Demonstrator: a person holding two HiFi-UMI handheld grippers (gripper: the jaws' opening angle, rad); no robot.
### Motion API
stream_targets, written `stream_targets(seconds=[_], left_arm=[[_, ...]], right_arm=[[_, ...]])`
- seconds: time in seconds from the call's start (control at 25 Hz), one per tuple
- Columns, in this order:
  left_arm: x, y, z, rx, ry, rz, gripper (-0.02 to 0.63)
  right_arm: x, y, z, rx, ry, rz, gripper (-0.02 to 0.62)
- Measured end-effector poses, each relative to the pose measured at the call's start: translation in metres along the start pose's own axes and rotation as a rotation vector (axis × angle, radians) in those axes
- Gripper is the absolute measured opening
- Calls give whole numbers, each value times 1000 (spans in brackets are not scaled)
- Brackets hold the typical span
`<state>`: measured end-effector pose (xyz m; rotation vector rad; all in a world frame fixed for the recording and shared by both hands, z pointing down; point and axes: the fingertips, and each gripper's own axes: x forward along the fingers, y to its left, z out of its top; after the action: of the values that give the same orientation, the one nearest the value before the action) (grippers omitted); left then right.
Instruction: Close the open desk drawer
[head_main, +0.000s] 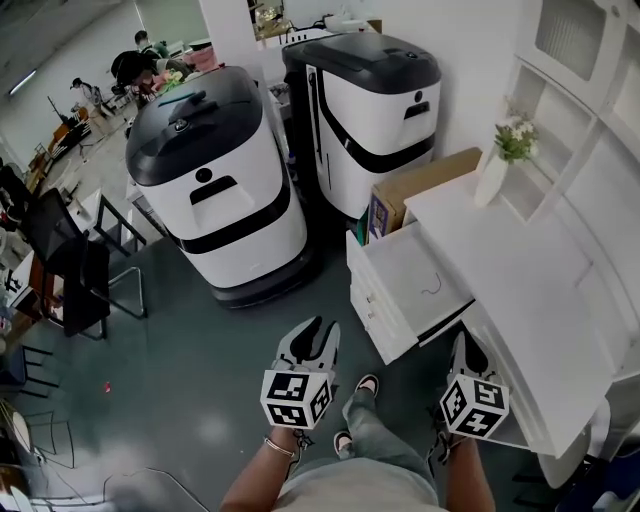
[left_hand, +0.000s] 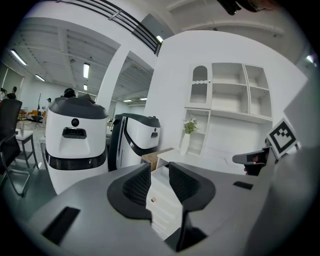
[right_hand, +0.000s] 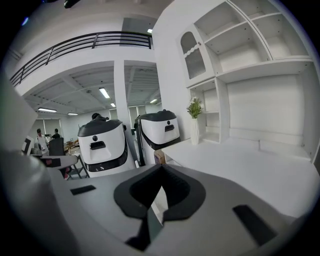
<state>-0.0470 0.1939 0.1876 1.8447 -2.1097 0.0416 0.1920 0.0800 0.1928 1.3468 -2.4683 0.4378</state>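
- The left tongs (left_hand: 159, 172) stand apart and empty. Past them is the drawer (left_hand: 165, 202), seen front-on with its small knob (left_hand: 153, 199).
- The right tongs (right_hand: 160, 167) seem to meet at the tips, gripping nothing. This view shows the worktop (right_hand: 240, 165) but hardly any of the drawer.
- Only the head view looks into the open drawer, which juts from the worktop's end, apart from both tongs.
- Two white robots (head_main: 215, 190) stand beyond.

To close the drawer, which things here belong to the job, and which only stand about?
Belong to the job: open drawer, white desk, left gripper, right gripper.

Only standing about: near white machine, far white machine, cardboard box, vase of flowers, black chair.
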Motion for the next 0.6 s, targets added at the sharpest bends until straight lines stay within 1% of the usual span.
stream_targets(seconds=[0.2, 0.4, 0.6], left_arm=[[56, 9, 23, 64, 22, -66, 124], [112, 14, 42, 80, 39, -116, 124], [149, 16, 51, 91, 60, -156, 124]], right_arm=[[47, -6, 19, 48, -13, -40, 6], [85, -19, 31, 68, 8, -82, 6], [108, -30, 40, 78, 24, -118, 6]])
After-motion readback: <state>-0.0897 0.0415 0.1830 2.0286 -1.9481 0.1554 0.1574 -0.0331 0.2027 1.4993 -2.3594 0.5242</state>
